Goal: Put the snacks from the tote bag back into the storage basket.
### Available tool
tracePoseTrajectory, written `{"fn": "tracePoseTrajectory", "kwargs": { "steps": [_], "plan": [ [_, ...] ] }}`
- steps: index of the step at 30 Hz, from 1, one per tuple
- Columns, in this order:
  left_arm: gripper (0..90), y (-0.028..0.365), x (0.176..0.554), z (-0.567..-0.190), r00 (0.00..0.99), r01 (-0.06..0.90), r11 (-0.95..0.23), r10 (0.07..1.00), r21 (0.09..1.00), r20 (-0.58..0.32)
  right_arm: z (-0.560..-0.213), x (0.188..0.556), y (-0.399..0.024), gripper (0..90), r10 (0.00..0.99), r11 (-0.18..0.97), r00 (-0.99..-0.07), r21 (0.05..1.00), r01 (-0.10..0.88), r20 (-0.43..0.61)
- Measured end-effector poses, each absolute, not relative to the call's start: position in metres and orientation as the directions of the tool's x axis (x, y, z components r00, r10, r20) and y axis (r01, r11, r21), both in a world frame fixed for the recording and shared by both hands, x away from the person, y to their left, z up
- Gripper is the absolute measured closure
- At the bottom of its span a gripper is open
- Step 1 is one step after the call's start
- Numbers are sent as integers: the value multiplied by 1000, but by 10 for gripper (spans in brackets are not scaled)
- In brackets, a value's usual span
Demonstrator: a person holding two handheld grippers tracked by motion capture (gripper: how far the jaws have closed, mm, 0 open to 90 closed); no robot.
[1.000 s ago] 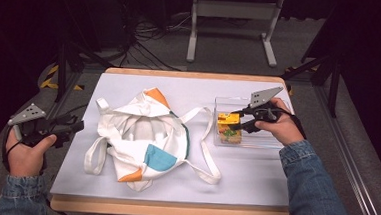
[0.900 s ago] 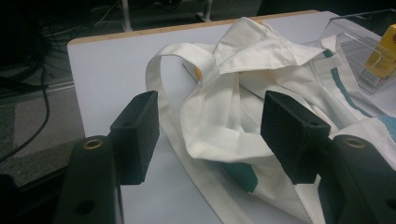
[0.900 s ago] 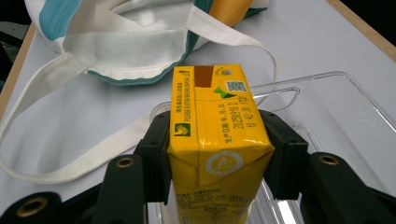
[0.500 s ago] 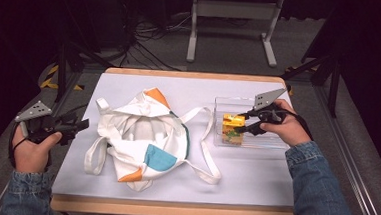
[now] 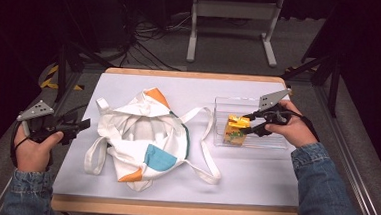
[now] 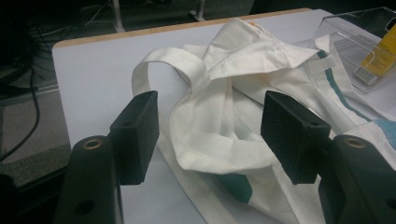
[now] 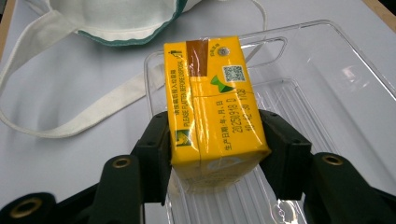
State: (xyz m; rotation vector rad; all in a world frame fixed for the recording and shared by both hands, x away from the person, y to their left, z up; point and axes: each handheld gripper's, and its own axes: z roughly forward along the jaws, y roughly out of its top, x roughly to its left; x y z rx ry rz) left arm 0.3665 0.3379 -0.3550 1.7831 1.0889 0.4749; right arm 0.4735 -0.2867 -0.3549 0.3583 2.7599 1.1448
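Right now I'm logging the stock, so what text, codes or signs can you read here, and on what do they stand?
Yellow drink carton, right gripper view:
"PLEASE FLATTEN BEFORE DISPOSAL", running along the carton
"20250918 D", the printed date line; the Chinese characters before it are too blurred to read
A QR code and a green mark: not decodable
Second stamped line: too blurred
Cloth bag, clear tray: no text

room: dim | floor [image 5: 146, 54]: grey, black cables [image 5: 147, 45] | white metal stand [image 5: 234, 20] behind wood-edged table [image 5: 190, 75]
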Motion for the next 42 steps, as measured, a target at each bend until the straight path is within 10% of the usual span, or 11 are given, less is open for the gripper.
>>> {"fn": "tracePoseTrajectory", "kwargs": {
  "steps": [17,42],
  "plan": [
    [372,339,362,-355,523,472,-145,840,870,-144,-313,446,-285,236,397,549,-917,808,213,-29],
    [317,341,352,-357,561,470,-196,819,860,-120,-294,378,-316,186,664,377,-745,887,266,-59]
  ]
}}
